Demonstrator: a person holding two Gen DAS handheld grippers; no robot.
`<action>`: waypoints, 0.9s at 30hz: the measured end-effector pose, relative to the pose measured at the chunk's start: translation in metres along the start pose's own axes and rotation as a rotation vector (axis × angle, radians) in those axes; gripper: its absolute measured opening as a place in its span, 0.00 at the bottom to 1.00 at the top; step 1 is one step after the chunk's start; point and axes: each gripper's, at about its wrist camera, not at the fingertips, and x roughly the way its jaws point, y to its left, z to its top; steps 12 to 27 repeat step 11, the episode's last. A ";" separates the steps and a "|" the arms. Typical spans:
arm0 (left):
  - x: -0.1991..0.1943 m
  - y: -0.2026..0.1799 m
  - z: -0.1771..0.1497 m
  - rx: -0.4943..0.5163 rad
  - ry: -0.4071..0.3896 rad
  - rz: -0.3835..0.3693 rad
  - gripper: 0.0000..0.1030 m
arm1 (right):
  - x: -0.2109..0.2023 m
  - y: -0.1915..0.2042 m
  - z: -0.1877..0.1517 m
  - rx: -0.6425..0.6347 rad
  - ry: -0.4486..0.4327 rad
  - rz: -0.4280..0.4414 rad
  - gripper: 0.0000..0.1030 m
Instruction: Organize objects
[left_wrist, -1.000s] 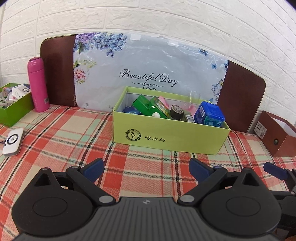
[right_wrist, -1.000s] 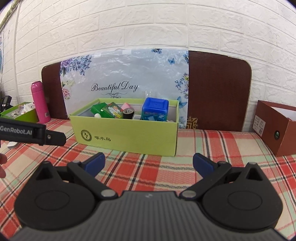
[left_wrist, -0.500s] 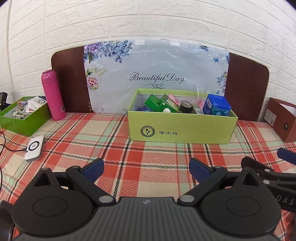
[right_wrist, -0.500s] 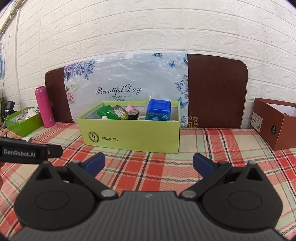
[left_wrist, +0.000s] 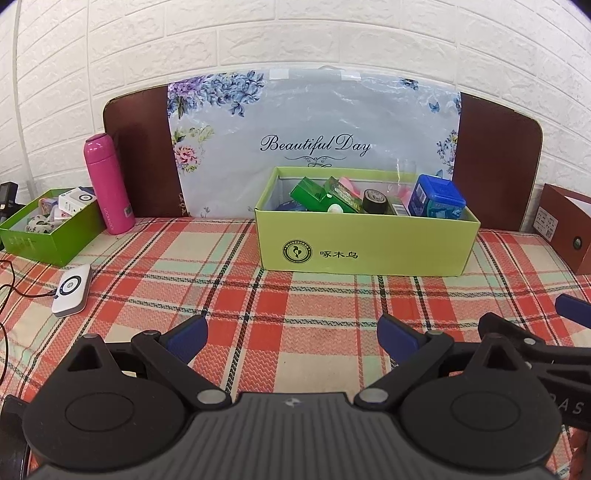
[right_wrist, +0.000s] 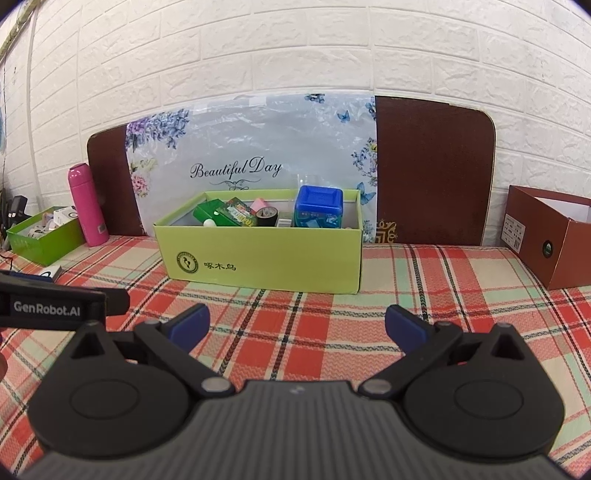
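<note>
At the far left, a dark green box (left_wrist: 51, 229) is sitting on the checked tablecloth (left_wrist: 295, 306), holding small white packets. Just to its right, a pink bottle (left_wrist: 107, 184) is standing upright against the brown board (left_wrist: 136, 155) at the wall. Nearer, a small white device (left_wrist: 72, 290) with a cable is lying flat on the cloth.

The left gripper (left_wrist: 291, 338) is hovering low over the cloth with its blue-tipped fingers (left_wrist: 188, 338) spread wide, gripping nothing and touching nothing.

Further back, in the middle, the light green box (left_wrist: 365, 243) is resting on the cloth in front of the flowered sheet (left_wrist: 314, 144) reading "Beautiful Day". Inside it, from left to right, green cartons (left_wrist: 317, 194) are leaning tilted, a black roll of tape (left_wrist: 375, 201) is standing on edge, and a blue tub (left_wrist: 436, 199) is sitting at the right end, its top above the rim.

The right gripper (right_wrist: 297, 328) is likewise hanging over the cloth near the viewer, its fingers (right_wrist: 404, 328) wide apart and empty, well short of the light green box. Part of the left gripper is showing at its left edge.

At the far right, a brown box (right_wrist: 550, 236) is standing open on the cloth.
</note>
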 end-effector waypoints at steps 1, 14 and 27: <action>0.000 0.000 0.000 0.000 0.001 -0.001 0.98 | 0.001 0.000 0.000 0.000 0.002 -0.001 1.00; 0.002 -0.002 -0.003 0.009 0.004 -0.020 0.98 | 0.004 0.001 -0.002 0.000 0.016 -0.007 1.00; 0.002 -0.002 -0.003 0.009 0.004 -0.020 0.98 | 0.004 0.001 -0.002 0.000 0.016 -0.007 1.00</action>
